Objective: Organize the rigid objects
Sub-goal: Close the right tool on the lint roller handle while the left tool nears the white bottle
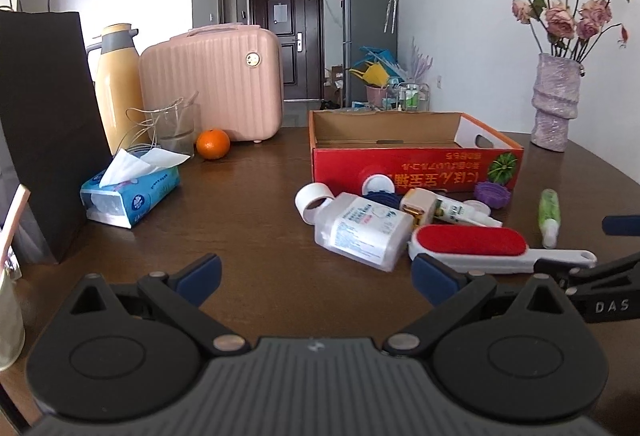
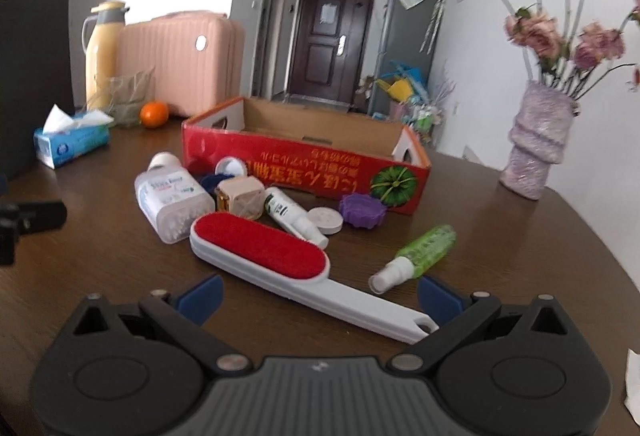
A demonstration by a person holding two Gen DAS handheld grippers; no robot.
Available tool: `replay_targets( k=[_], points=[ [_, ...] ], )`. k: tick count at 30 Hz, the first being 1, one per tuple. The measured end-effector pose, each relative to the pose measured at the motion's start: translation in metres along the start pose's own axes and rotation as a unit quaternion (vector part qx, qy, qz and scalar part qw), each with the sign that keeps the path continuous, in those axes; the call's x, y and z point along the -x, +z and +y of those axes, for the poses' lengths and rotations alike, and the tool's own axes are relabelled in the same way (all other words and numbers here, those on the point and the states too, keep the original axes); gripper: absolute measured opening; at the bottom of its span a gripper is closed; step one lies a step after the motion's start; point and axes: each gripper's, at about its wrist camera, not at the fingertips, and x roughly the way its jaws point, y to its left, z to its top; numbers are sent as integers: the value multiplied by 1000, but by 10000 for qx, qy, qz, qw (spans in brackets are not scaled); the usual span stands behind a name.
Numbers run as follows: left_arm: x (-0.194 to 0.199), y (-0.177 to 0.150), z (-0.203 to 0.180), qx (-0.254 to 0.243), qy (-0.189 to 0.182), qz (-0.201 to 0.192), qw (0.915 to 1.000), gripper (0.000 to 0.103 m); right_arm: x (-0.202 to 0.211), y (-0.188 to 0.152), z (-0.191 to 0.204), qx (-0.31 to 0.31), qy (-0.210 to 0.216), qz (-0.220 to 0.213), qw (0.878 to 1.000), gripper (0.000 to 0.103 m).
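A red cardboard box [image 1: 416, 166] [image 2: 304, 166] stands open on the brown table. In front of it lie a clear bottle with a white cap [image 1: 360, 226] [image 2: 172, 196], a red-and-white lint brush [image 1: 480, 246] [image 2: 280, 260], a green spray bottle [image 1: 548, 212] [image 2: 420, 252], a white tube [image 1: 460, 214] [image 2: 292, 216], a beige square case [image 2: 240, 198], a purple lid [image 1: 493, 194] [image 2: 362, 211] and a white lid [image 2: 326, 220]. My left gripper [image 1: 316, 276] is open, short of the clear bottle. My right gripper [image 2: 320, 294] is open, its fingers on either side of the brush handle.
An orange [image 1: 213, 144], a tissue pack [image 1: 130, 192], a glass [image 1: 176, 130], a yellow thermos [image 1: 118, 84], a pink case [image 1: 216, 80] and a black paper bag [image 1: 44, 124] line the left. A purple vase [image 1: 556, 104] with dried roses stands at the right.
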Motion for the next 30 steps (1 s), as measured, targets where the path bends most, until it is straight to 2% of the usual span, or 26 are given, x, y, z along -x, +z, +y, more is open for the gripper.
replay_targets(
  k=[10,13,16,23,25,27,30],
  points=[
    [-38,9,-1,-28,-15,250,9997,103,-64,10,0,337,664,540,9958,101],
    [-51,7,0,30,-34,455,9990,103,-79,11,-2,291,815,667,9940,96],
    [-60,4,2,69,-62,568,9983,103,-88,12,-4,214,983,743,9921,95],
    [-70,0,5,158,-115,737,9971,103,-98,13,-6,186,1173,690,9905,94],
    [-70,-1,6,198,-115,733,9970,103,-100,15,-5,192,1176,665,9907,92],
    [-70,-1,7,215,-93,723,9971,103,-101,16,-4,195,1229,632,9902,85],
    [-71,-2,7,233,-47,725,9971,103,-101,15,-2,219,1258,602,9900,83]
  ],
)
